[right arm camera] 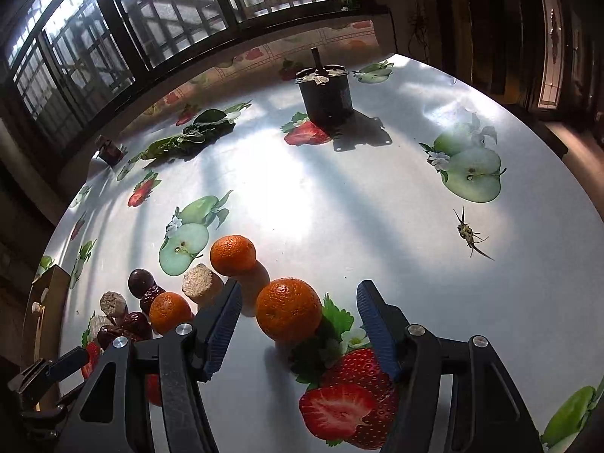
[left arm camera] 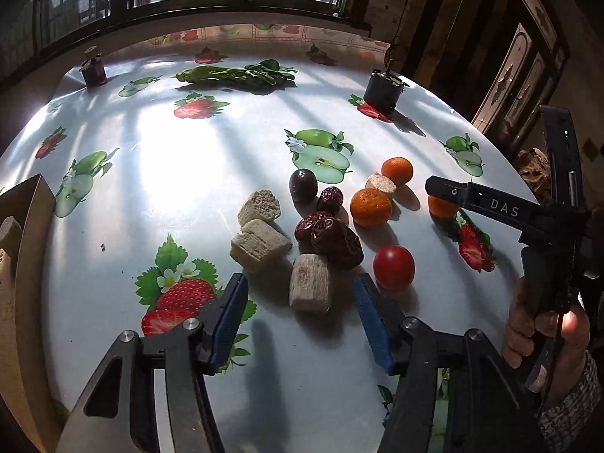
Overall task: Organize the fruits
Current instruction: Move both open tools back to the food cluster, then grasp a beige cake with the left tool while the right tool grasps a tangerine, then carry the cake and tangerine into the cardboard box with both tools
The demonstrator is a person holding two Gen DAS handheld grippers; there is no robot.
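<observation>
left hand-held gripper [left arm camera: 300, 294]: wide open, empty, over corn chunk [left arm camera: 310, 283]
right hand-held gripper [right arm camera: 298, 307]: wide open, empty, straddling mandarin [right arm camera: 288, 309] on worktop [right arm camera: 339, 196]
mandarin: likely light, soft peel; grip across middle, gently

Third orange [left arm camera: 439, 207] half hidden behind right gripper [left arm camera: 438, 185], cardboard box [left arm camera: 22, 226] cut off at left edge

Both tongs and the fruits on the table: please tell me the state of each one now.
Left tongs: open, empty, a pale cylinder piece between the fingers.
Right tongs: open, empty, around the nearest tangerine, not closed on it.
Tomato: whole, lying free.
Red dates: heaped together, touching.
Leafy greens: lying flat, far side.
</observation>
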